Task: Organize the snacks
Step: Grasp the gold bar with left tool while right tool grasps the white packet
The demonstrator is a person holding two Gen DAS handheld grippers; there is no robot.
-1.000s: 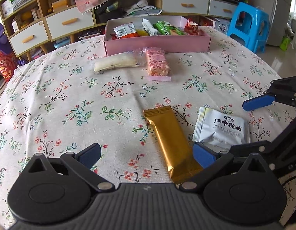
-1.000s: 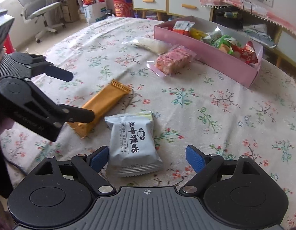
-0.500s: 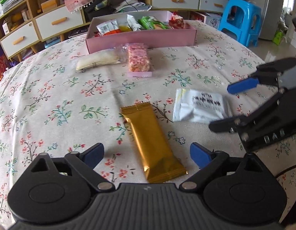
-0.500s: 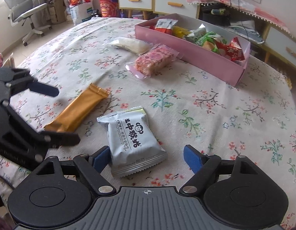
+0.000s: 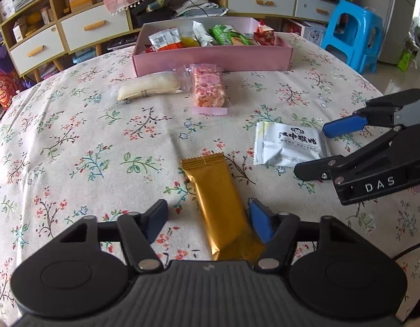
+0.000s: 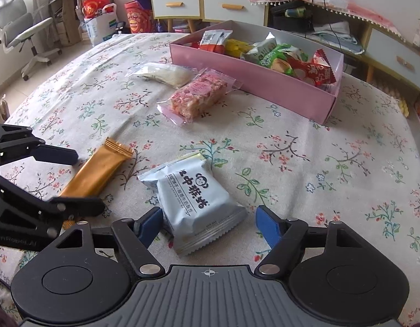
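Observation:
A gold wrapped bar (image 5: 218, 204) lies on the flowered tablecloth between the jaws of my left gripper (image 5: 208, 220). Those jaws are closing; the right pad is at the bar's edge and the left pad stands apart from it. A white-grey snack packet (image 6: 196, 204) lies between the jaws of my right gripper (image 6: 208, 226), also closing, with a gap on the right side. Each gripper shows in the other's view: the right gripper (image 5: 312, 149) around the white-grey packet (image 5: 286, 147), the left gripper (image 6: 87, 182) around the gold bar (image 6: 98, 171). The pink box (image 5: 210, 60) at the far side holds several snacks.
A pink crisp bar (image 5: 208, 90) and a pale wrapped snack (image 5: 148, 88) lie just in front of the pink box (image 6: 250, 81). Beyond the table stand drawer cabinets (image 5: 95, 27), a blue stool (image 5: 351, 35) and an office chair (image 6: 27, 30).
The left jaws have narrowed a lot around the gold bar. The right jaws have narrowed a little around the white-grey packet, and the right gripper has shifted slightly over it.

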